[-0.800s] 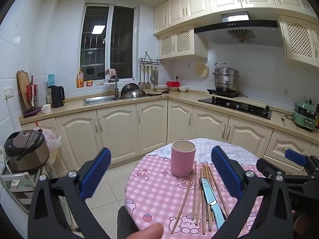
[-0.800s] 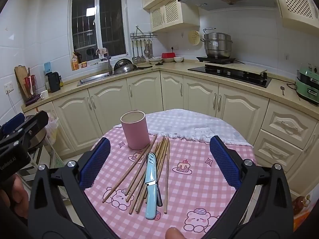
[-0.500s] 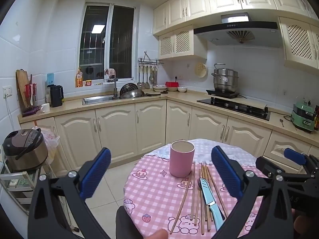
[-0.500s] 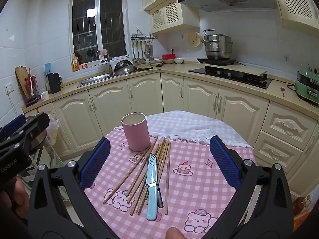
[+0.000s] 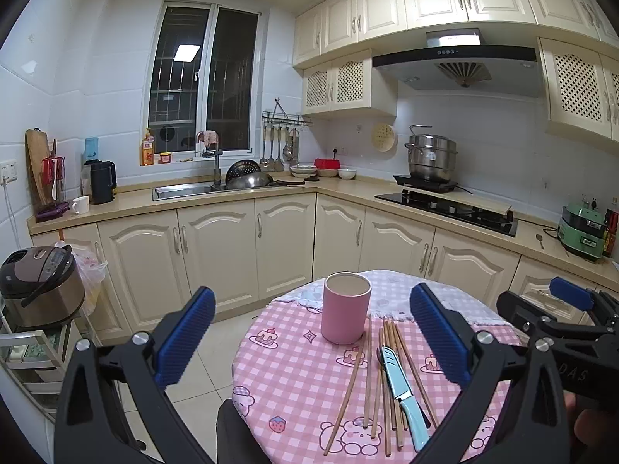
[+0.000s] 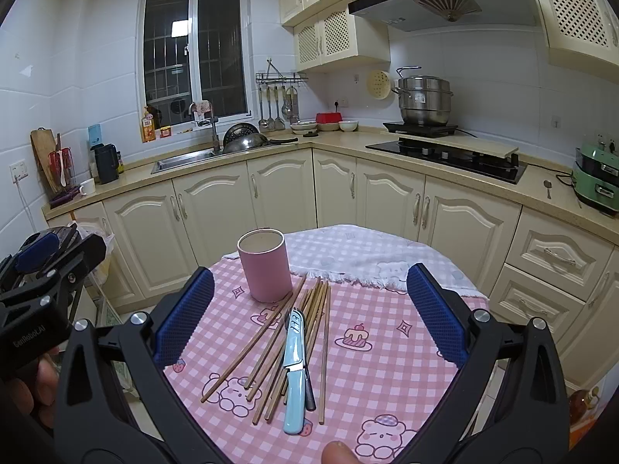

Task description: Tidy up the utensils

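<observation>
Both the left gripper (image 5: 312, 337) and the right gripper (image 6: 310, 311) hang above the round table (image 6: 390, 371) with their blue fingers spread wide, gripping nothing. On the pink checked cloth a pink cup (image 6: 264, 265) stands upright, and just beside its base lies a loose bundle of wooden chopsticks (image 6: 315, 309). A light blue knife (image 6: 294, 371) rests on top of the chopsticks, with a dark utensil partly hidden under it.
</observation>
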The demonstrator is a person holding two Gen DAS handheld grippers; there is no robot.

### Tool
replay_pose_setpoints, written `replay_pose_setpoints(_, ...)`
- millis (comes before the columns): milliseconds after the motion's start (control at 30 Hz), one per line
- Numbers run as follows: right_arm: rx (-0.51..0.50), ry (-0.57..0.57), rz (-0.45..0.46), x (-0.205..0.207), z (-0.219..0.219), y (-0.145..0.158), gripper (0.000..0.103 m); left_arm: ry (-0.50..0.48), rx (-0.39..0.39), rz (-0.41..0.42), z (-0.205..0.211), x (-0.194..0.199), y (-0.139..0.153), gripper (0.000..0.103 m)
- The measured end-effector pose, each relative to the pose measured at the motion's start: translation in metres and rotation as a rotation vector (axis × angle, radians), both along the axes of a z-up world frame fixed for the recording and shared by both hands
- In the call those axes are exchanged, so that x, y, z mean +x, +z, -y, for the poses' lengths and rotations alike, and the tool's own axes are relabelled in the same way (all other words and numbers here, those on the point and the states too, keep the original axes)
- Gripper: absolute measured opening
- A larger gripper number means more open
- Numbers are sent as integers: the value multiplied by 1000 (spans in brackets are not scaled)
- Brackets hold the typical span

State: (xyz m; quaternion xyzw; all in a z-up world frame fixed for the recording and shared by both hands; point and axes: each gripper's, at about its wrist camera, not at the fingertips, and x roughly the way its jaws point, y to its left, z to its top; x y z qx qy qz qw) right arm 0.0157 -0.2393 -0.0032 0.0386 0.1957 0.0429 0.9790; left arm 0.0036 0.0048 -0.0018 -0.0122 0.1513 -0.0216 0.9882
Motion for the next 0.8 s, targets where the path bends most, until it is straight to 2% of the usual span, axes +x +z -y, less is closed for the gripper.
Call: replay_pose_setpoints(800,-7,5,-26,3,-6,-3,97,-9,5,-37,4,10,-10,99)
